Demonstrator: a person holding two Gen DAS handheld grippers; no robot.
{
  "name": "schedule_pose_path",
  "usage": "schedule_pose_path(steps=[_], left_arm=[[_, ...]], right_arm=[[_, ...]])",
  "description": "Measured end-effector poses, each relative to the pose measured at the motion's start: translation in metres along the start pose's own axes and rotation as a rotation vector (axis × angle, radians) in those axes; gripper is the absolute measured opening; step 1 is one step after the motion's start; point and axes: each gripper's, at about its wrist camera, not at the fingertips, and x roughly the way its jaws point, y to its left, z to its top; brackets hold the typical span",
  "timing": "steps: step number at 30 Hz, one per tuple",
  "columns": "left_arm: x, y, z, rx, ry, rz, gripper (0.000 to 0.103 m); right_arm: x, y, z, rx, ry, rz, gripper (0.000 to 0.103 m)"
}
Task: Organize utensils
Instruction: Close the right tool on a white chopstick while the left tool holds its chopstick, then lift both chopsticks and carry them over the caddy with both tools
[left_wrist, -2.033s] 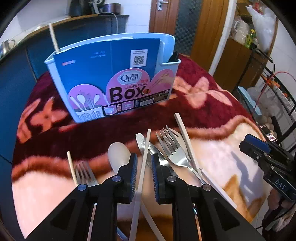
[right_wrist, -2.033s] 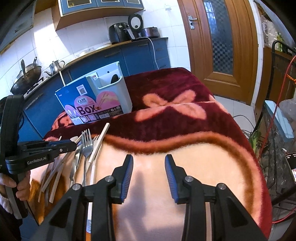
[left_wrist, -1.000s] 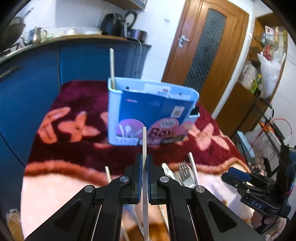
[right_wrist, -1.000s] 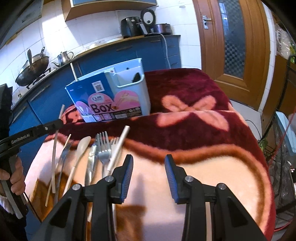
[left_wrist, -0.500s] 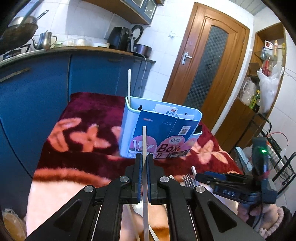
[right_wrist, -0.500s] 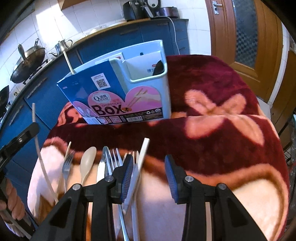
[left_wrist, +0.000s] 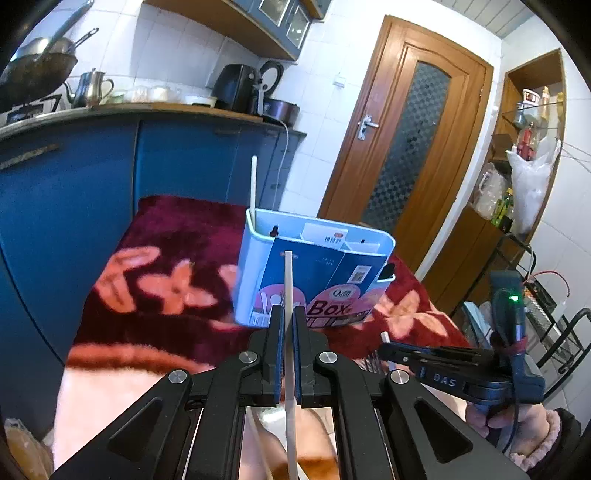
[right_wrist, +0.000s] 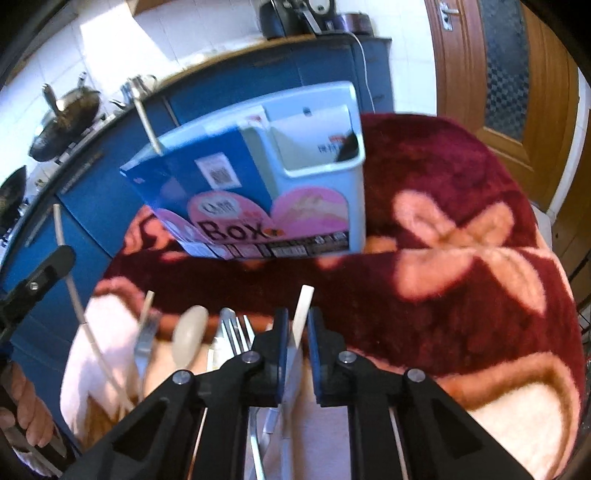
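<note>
- The left hand-held gripper (left_wrist: 287, 325) is closed on a white chopstick (left_wrist: 288, 280), held clear of the table (left_wrist: 110, 373) and lined up in front of the blue utensil box (left_wrist: 255, 266).
- That chopstick runs along the gripper's fingers, long axis pointing forward and up toward the box, its tail hanging back below the grip.
- Another chopstick (left_wrist: 253, 182) stands upright in the box's left corner.
- This looks like the carrying step; next the tip has to clear the rim and tilt down into that same left compartment.
- The right hand-held gripper (right_wrist: 295, 339) is low over the pile, its fingers straddling a second white stick (right_wrist: 303, 310). A small gap shows on either side, so it seems open, about to close.
- That stick lies flat on the blanket (right_wrist: 461, 295), pointing away toward the box, beside a fork (right_wrist: 238, 334) and a pale spoon (right_wrist: 190, 334).
- It will need a firm squeeze before any lift.
</note>
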Motion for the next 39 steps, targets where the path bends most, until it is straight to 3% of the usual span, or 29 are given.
schedule_pose_path(steps=[13,23,31,39], left_arm=[[-0.023,-0.008,0.016,0.004,-0.089,-0.011,0.004],[-0.041,-0.017,0.051,0.037,-0.198,0.017,0.004],[-0.042,-0.021,0.089,0.047,-0.304,0.047,0.004],[-0.028,-0.018,0.119,0.056,-0.427,0.106,0.004]], right_arm=[[-0.071,0.016,0.014,-0.048,-0.313,-0.031,0.008],[-0.110,0.017,0.015,-0.043,-0.510,-0.054,0.008],[-0.117,0.016,0.025,-0.048,-0.564,-0.057,0.008],[-0.107,0.007,0.021,-0.048,-0.559,-0.053,0.008]])
